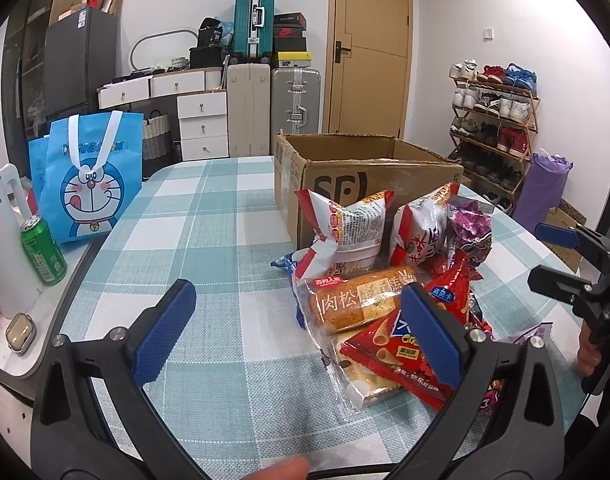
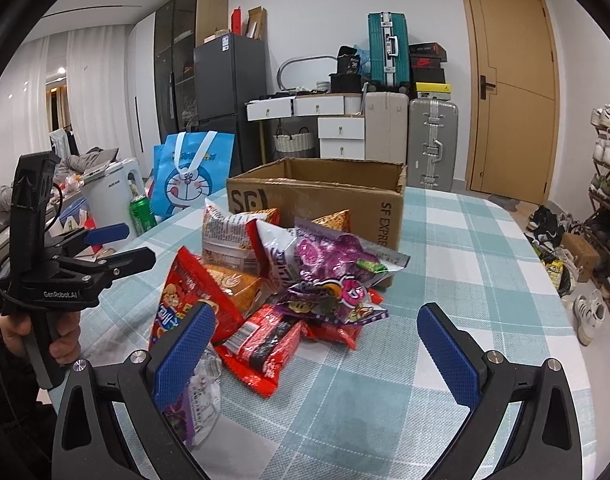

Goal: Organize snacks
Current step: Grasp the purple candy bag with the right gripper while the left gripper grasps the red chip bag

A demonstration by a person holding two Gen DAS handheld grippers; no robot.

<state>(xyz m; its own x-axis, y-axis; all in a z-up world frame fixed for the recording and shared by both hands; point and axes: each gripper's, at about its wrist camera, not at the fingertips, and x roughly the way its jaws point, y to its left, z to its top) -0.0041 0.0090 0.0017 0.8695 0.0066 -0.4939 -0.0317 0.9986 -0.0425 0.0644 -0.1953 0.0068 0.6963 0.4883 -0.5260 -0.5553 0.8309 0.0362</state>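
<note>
Here both grippers, left gripper (image 1: 301, 336) and right gripper (image 2: 317, 348), are hovering wide open and empty-jawed, level, beside the snack pile (image 2: 281, 276).

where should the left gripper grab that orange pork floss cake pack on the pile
Grip the pork floss cake pack across its short width near the middle, coming from above. It lies flat and lengthwise on top of the snack pile, so its long sides are exposed. The left gripper is open and empty. Squeeze lightly; it looks soft.
</note>
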